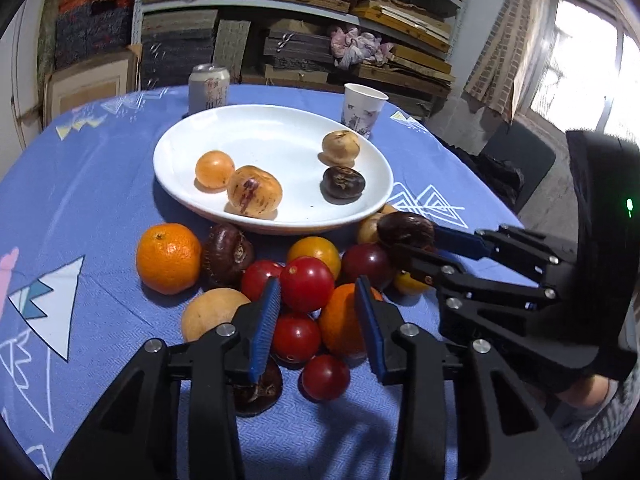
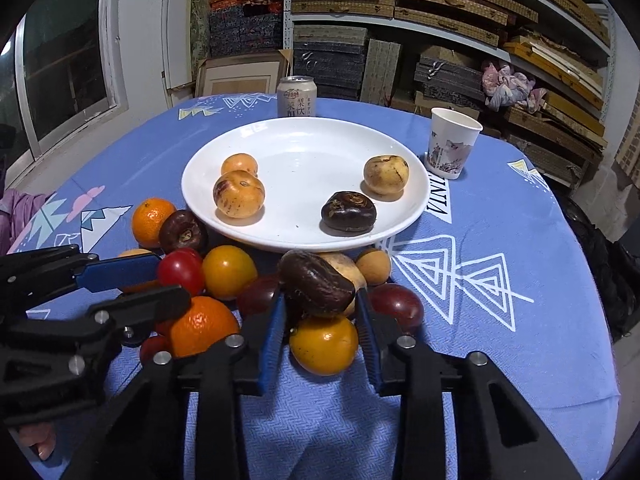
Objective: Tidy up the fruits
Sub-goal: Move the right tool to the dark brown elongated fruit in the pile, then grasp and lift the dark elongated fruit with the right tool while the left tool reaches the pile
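Dark-brown and wrinkled, the chestnut-like fruit sits between the blue pads of the right gripper, whose jaws are nearly closed on it at the near rim of the white plate. The grip looks shallow, near the fingertips, so the fruit may well slip out on lifting and roll into the heap of fruit on the blue tablecloth. The yellow-orange fruit lying just under the jaws could get nudged too.

The left gripper hovers over the red tomatoes, its jaws narrowly apart with nothing clearly pinched. Both tools work close together, so a careless swing risks a knock.

Open room is in the plate's middle, between its two pairs of fruit. The paper cup and drink can stand beyond the plate, well away.
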Demonstrator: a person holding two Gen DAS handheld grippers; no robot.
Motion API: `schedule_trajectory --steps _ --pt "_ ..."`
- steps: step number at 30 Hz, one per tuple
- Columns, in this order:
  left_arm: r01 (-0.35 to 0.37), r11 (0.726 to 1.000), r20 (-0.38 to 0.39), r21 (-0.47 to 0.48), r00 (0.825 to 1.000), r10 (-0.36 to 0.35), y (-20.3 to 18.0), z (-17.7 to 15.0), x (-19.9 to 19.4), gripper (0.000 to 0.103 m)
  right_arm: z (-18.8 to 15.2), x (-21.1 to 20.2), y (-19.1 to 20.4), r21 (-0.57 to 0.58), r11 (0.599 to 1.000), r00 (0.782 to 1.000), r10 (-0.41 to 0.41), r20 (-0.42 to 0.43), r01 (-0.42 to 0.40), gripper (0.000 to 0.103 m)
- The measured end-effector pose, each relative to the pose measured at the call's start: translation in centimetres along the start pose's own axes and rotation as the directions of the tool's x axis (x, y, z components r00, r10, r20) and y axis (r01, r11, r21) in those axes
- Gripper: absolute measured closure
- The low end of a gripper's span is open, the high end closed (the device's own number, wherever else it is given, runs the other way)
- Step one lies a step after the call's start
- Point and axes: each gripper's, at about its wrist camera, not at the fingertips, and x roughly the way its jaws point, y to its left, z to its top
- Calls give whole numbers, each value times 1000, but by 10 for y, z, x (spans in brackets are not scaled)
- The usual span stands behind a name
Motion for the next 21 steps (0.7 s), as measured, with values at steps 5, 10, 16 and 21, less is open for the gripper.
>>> schedule_trajectory --steps 5,10,16,21 --pt "-47 999 7 -3 999 47 -3 5 7 54 2 2 -2 14 1000 1000 4 1 -4 68" --pt "-36 999 -11 -15 999 35 -3 5 5 63 3 2 -5 32 999 1000 15 -5 -15 70" --pt "-25 999 -12 -26 1000 25 3 2 -1 76 1 -2 -20 103 993 999 54 1 -54 74" --pt "-49 999 29 -18 998 50 3 2 -13 76 1 -13 -27 122 991 998 56 37 -60 75"
